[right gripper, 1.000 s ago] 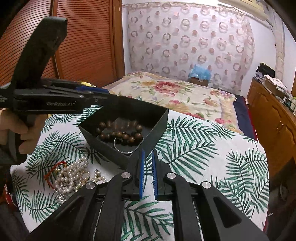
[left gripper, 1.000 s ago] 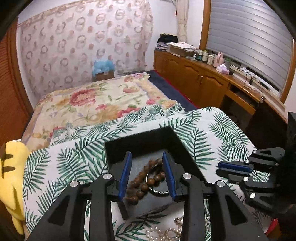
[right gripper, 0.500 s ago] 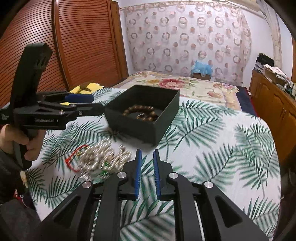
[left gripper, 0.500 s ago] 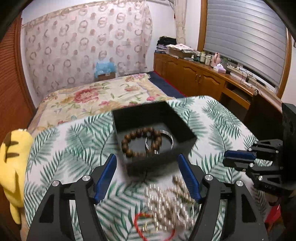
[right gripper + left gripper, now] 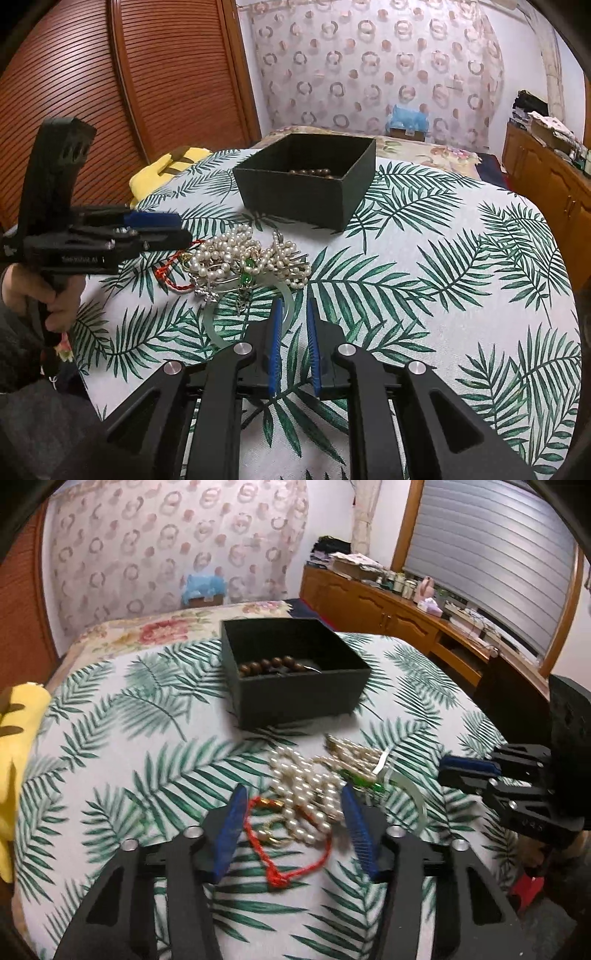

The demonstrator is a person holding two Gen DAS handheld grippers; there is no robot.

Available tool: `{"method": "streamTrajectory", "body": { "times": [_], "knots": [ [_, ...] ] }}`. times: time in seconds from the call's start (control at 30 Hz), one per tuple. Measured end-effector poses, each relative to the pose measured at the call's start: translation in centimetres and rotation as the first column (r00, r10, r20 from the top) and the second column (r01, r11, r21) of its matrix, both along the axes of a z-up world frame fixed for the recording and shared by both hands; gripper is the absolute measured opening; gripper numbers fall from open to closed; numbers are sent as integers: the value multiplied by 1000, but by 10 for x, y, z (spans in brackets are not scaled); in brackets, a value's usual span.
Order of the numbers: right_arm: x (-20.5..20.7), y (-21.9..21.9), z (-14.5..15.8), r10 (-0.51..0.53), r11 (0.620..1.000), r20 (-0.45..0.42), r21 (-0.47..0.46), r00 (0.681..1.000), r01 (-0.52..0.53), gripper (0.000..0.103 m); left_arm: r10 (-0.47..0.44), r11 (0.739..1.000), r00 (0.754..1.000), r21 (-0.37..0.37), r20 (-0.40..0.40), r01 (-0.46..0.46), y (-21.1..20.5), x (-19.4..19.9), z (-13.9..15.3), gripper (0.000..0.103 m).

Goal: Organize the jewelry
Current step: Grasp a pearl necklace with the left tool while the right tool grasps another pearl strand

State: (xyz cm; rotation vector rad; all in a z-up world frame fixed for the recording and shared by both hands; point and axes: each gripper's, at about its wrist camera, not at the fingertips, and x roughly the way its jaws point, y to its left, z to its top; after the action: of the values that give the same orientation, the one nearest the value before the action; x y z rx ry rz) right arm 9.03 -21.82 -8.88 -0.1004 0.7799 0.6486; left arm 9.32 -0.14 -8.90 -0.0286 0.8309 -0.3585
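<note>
A black open box [image 5: 295,698] [image 5: 295,199] stands on the leaf-print table, with a brown wooden bead bracelet [image 5: 266,664] [image 5: 314,171] lying inside. In front of it is a tangled heap: pearl strands [image 5: 303,782] [image 5: 221,254], a red cord bracelet [image 5: 295,871] [image 5: 170,277], green beads [image 5: 365,784] and a pale jade bangle [image 5: 415,797] [image 5: 210,325]. My left gripper [image 5: 293,789] [image 5: 181,229] hovers over the pearls and red cord, its jaws closing, pads touching nothing. My right gripper [image 5: 293,301] [image 5: 447,771] holds a narrow empty gap beside the bangle.
A yellow plush toy [image 5: 14,757] [image 5: 166,170] lies at the table's left edge. A flowered bed [image 5: 166,627] is behind the table, with wooden cabinets [image 5: 388,616] along the right wall. A person's hand [image 5: 55,306] holds the left gripper.
My left gripper let go of the bead bracelet in the box, drew back over the jewelry heap, opened wide, then narrowed. The right gripper also drew back toward the heap.
</note>
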Motion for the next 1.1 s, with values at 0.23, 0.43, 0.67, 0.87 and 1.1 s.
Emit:
{"method": "streamTrajectory", "body": {
  "times": [0.23,0.43,0.67,0.87,1.1],
  "knots": [
    [-4,-1,4,-1,1000,8,12,1000,1,15,-31,999,999,-26,-35,30,-19,3,-11,26],
    [-4,-1,4,-1,1000,8,13,1000,1,15,-14,998,998,-56,-61,11,-16,11,-17,25],
    [-5,0,4,2,1000,8,11,1000,-2,15,-17,997,997,-82,-70,12,-10,8,-17,8],
    [-5,0,3,1,1000,9,11,1000,-1,15,12,995,999,-103,-40,-16,2,2,-6,7],
    [-5,5,3,12,1000,12,5,1000,-12,15,39,992,999,-121,26,-35,14,-2,17,7]
  ]
}}
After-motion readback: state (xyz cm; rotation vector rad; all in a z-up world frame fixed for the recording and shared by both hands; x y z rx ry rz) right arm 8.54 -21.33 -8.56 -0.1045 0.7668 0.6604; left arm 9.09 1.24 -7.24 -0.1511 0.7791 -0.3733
